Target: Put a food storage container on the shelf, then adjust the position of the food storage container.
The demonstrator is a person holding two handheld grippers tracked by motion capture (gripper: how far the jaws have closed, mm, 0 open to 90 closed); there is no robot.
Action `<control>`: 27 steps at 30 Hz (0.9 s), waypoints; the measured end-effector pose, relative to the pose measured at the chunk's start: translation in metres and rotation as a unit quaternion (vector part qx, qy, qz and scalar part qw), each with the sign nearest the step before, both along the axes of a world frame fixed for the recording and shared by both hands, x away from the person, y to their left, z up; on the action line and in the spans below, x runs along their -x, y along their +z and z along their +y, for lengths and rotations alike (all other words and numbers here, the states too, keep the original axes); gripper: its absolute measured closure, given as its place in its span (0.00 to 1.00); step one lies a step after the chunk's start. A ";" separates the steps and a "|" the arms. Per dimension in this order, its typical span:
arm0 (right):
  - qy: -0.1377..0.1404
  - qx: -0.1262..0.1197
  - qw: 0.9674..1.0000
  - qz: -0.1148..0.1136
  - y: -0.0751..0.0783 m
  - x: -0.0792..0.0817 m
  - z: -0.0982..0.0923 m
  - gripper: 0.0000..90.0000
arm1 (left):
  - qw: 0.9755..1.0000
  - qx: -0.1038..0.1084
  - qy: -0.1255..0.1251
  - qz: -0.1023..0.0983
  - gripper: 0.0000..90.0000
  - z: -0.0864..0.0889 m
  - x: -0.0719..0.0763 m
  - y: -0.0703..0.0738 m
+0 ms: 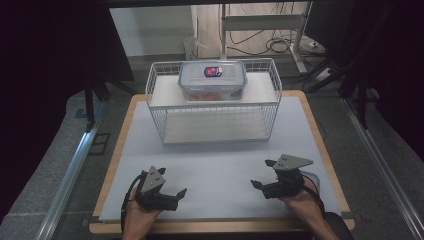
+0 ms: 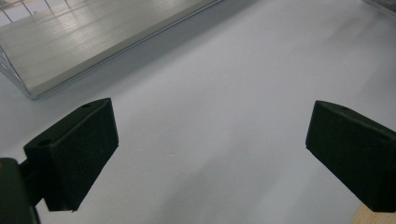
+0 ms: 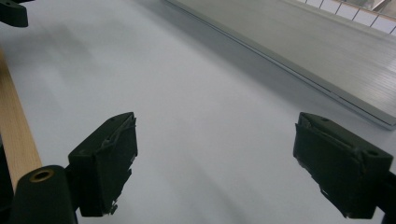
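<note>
A clear plastic food box [image 1: 212, 80] with a blue-edged lid and a red and blue label stands on the upper shelf of a white wire rack [image 1: 155, 107] at the back of the table. My left gripper [image 1: 179, 198] rests low near the front edge at the left, open with nothing between its jaws. My right gripper [image 1: 261, 173] sits at the front right, also open and empty. In the left gripper view the left gripper [image 2: 210, 149] points over the bare mat toward the rack's lower shelf [image 2: 93, 32]. In the right gripper view the right gripper [image 3: 215, 163] faces the same shelf [image 3: 317, 46].
A pale grey mat [image 1: 215, 160] covers the wooden table [image 1: 120, 145]. A jaw tip of the left gripper [image 3: 11, 11] shows in the right gripper view. Something pale and translucent [image 1: 312, 176] peeks out beside the right hand. Dark curtains, cables and metal rails surround the table.
</note>
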State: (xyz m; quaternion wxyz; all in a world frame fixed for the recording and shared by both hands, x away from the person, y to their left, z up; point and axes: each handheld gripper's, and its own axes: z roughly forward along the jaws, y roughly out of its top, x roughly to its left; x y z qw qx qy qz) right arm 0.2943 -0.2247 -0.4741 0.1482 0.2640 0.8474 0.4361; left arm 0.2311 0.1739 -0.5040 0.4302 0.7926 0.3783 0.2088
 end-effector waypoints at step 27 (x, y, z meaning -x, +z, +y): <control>-0.057 0.065 0.994 0.072 0.009 0.005 -0.053 0.99 | 1.000 0.029 -0.004 0.010 0.03 0.004 -0.003 0.000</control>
